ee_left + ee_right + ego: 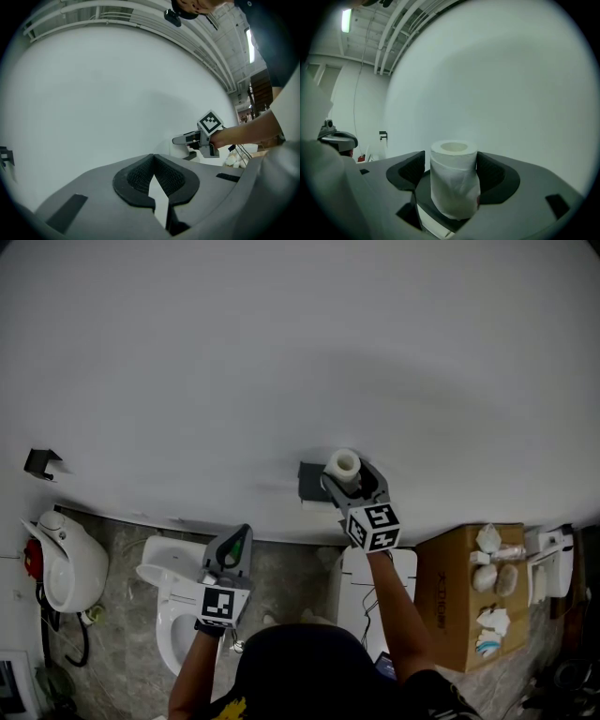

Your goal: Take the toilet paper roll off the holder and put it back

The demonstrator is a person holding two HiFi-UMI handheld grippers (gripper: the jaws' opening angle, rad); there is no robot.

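A white toilet paper roll (343, 465) stands upright against the white wall, beside the dark holder bracket (309, 482). My right gripper (349, 474) reaches level to it. In the right gripper view the roll (453, 185) fills the space between the two black pads, which lie against its sides; a dark plate lies under it. My left gripper (234, 542) hangs lower and to the left, above the toilet, well away from the roll. Its pads (140, 176) meet at the tips with nothing between them. The left gripper view shows the right gripper (182, 139) from the side, at the wall.
A white toilet (173, 606) sits below the left gripper, with a white fixture (70, 563) further left. A small dark hook (42, 463) is on the wall at the left. A cardboard box (450, 596) carrying white items stands at the right, by a white fixture (553, 563).
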